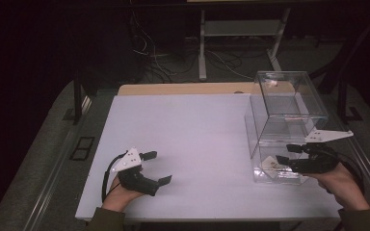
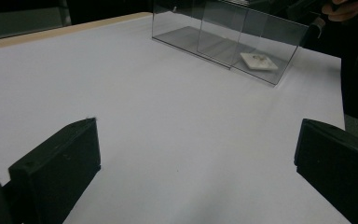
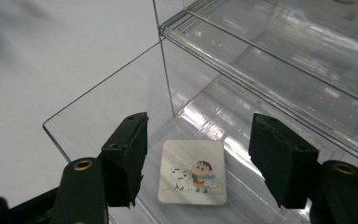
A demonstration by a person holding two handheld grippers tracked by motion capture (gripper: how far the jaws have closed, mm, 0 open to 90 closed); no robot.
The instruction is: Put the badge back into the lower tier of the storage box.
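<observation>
Two black-jawed grippers sit apart: the right gripper (image 3: 198,158) hovers with jaws parted over a small white cartoon card (image 3: 193,172) lying inside the clear plastic box (image 1: 289,103); the left gripper (image 1: 157,167) rests wide open, holding nothing, on the white table (image 1: 192,139).

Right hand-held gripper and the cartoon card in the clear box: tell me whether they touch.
Apart. The right gripper view shows the right hand-held gripper with a jaw on each side of the cartoon card, bare box floor showing between each pad and the card's edges.

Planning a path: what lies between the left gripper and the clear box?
Nothing; the high view shows bare white table between left gripper and clear box.
</observation>
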